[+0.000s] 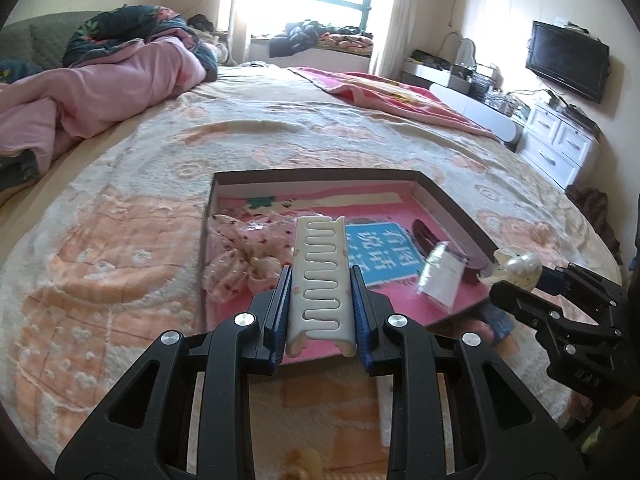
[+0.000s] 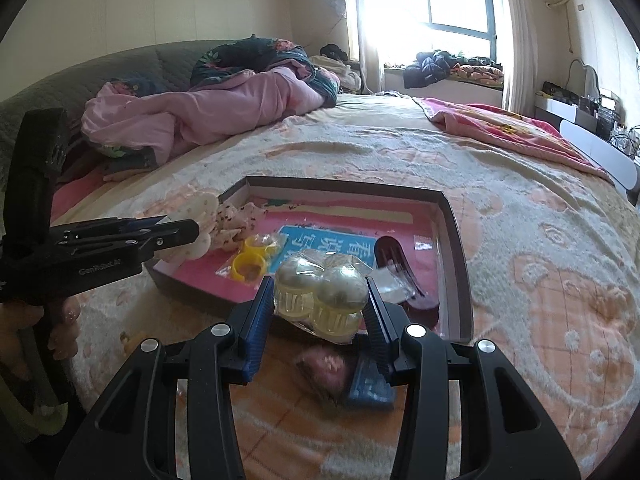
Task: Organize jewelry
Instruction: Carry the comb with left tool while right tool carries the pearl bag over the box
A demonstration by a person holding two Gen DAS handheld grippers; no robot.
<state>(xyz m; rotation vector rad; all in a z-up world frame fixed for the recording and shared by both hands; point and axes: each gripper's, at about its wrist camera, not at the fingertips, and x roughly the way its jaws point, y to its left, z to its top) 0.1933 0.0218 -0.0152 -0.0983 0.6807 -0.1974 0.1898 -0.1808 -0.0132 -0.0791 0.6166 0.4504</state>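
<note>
A shallow brown box (image 1: 452,210) with a pink floor lies on the bed; it also shows in the right wrist view (image 2: 458,240). My left gripper (image 1: 320,280) is shut on a white hair claw clip (image 1: 320,276), held over the box's near edge. My right gripper (image 2: 320,300) is shut on a clear bag of two pearl hair clips (image 2: 324,292), over the box's near right corner; the bag also shows in the left wrist view (image 1: 516,264). Inside lie a floral scrunchie (image 1: 240,256), a blue card (image 1: 380,252), a dark red clip (image 2: 404,276), yellow rings (image 2: 250,260) and a small clear bag (image 1: 440,276).
The box sits on a peach and cream blanket (image 1: 120,240). A pink quilt (image 1: 100,88) is heaped at the far left. A pink fluffy item (image 2: 324,372) and a blue item (image 2: 370,384) lie on the blanket below my right gripper. A white dresser (image 1: 560,140) stands to the right.
</note>
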